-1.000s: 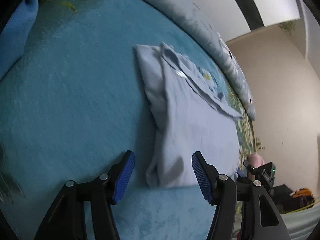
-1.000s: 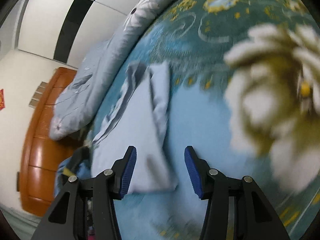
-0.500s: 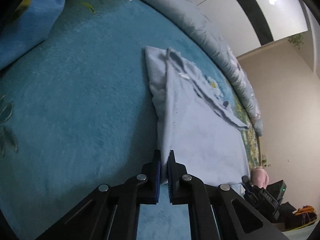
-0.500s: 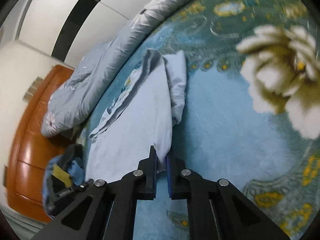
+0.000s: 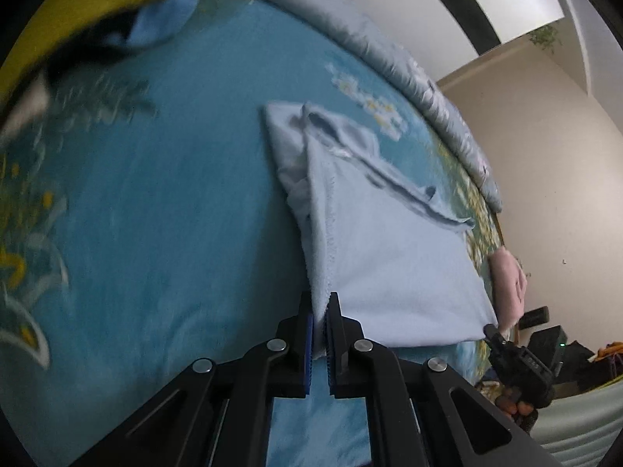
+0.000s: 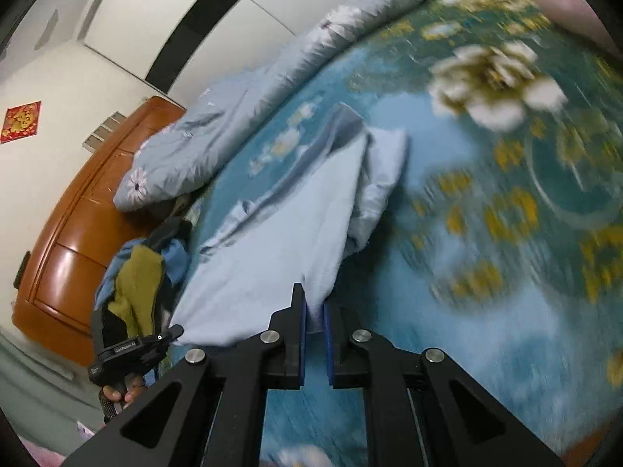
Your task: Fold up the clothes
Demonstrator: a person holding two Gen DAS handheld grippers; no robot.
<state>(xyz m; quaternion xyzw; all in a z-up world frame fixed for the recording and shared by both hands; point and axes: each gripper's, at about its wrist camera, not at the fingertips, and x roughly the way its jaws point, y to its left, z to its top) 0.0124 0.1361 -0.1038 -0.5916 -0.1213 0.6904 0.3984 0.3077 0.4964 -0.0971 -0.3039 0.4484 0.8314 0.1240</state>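
Observation:
A pale blue shirt (image 5: 389, 257) lies partly folded on the teal flowered bedspread (image 5: 155, 233), its collar at the far end. My left gripper (image 5: 321, 311) is shut on the shirt's near left hem corner. In the right wrist view the same pale blue shirt (image 6: 280, 241) stretches away, and my right gripper (image 6: 314, 311) is shut on its near right hem corner. The hem hangs taut and a little lifted between the two grippers. The other gripper's black body (image 5: 518, 366) shows at the lower right of the left wrist view.
A grey flowered duvet (image 6: 241, 116) is bunched along the far side of the bed. A heap of yellow, black and blue clothes (image 6: 140, 272) lies at the left, a pink garment (image 5: 506, 284) at the right. A wooden headboard (image 6: 78, 214) stands behind.
Both grippers went from open around the shirt's near hem to shut on its corners. They have since pulled the hem back toward the cameras, stretching and lifting the shirt.

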